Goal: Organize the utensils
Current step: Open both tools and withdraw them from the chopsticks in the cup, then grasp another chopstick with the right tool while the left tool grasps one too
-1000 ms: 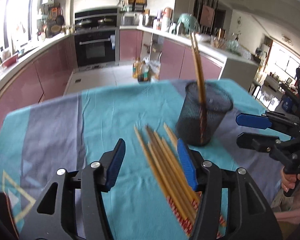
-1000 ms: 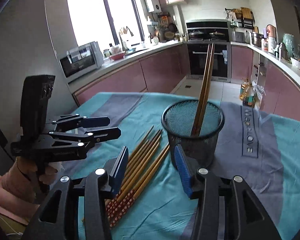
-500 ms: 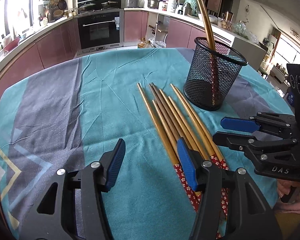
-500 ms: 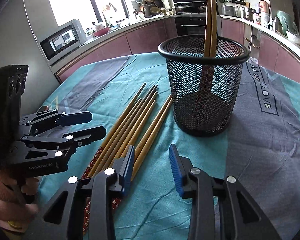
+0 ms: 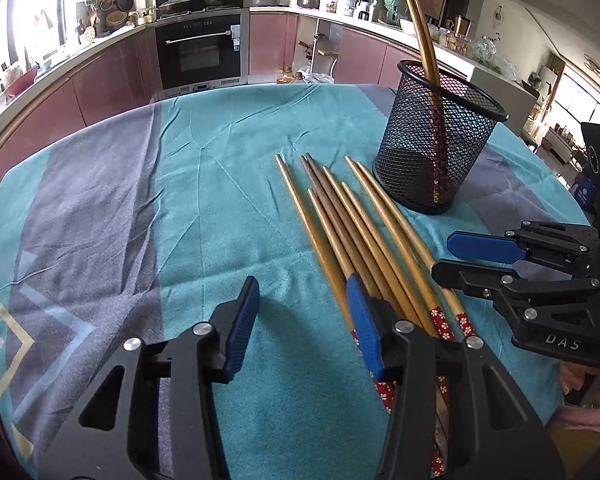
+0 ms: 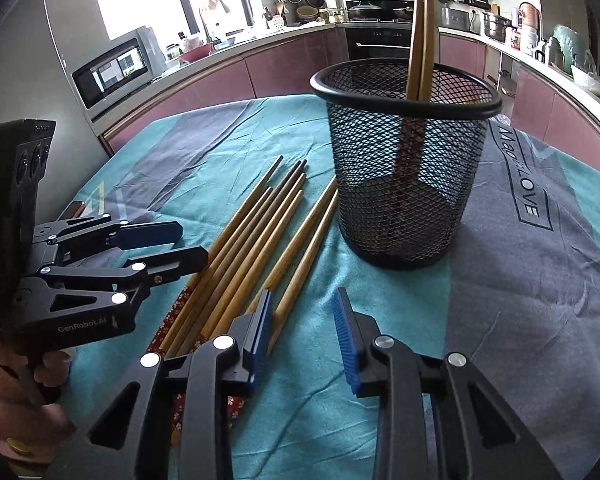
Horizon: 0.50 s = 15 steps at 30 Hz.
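Several wooden chopsticks [image 5: 356,228] with red patterned ends lie side by side on the teal cloth; they also show in the right wrist view [image 6: 260,240]. A black mesh cup [image 5: 436,140] stands upright beside their tips with two chopsticks [image 5: 422,36] leaning in it; it shows in the right wrist view [image 6: 408,160] too. My left gripper [image 5: 304,300] is open and empty, low over the cloth, left of the chopsticks' thick ends. My right gripper [image 6: 304,316] is open and empty, low, just right of the bundle, in front of the cup.
The table [image 5: 100,200] carries a teal and grey cloth. Each gripper shows in the other's view: the right one [image 5: 472,256] at the right, the left one [image 6: 156,248] at the left. Kitchen counters and an oven [image 5: 200,52] stand behind.
Both grippers have come down and closer to the table and the chopsticks' thick ends. Both stay open and empty. The chopsticks and the cup have not moved.
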{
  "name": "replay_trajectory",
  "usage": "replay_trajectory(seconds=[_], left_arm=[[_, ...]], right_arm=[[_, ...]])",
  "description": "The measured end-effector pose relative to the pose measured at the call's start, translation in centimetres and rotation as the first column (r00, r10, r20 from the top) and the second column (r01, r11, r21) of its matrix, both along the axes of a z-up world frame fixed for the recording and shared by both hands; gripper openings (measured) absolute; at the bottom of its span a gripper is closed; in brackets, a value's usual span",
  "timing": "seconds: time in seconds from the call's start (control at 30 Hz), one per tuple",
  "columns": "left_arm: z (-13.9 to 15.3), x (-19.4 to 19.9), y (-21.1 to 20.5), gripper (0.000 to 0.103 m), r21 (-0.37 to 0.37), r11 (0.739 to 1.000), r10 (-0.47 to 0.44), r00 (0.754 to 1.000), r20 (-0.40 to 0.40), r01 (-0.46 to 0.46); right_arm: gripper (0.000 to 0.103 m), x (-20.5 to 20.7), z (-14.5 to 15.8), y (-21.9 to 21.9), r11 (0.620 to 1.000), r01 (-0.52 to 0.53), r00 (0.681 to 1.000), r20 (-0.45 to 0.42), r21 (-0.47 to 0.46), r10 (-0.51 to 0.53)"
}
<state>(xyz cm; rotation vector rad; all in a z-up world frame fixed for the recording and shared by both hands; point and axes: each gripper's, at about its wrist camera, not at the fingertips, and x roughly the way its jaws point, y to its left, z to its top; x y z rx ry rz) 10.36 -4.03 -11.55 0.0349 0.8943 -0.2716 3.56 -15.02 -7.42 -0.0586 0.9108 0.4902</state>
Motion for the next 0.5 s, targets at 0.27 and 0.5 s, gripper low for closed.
replay_trajectory(seconds=[0.27, 0.5], left_arm=[[-0.4, 0.2, 0.3, 0.035, 0.019, 1.0, 0.022, 1.0, -0.009, -0.022], [0.0, 0.6, 0.5, 0.043, -0.009, 1.0, 0.026, 1.0, -0.01, -0.026]], right_arm=[[0.027, 0.2, -0.1, -0.5, 1.0, 0.02, 1.0, -0.003, -0.018, -0.02], [0.027, 0.8, -0.3, 0.3, 1.0, 0.023, 1.0, 0.002, -0.02, -0.023]])
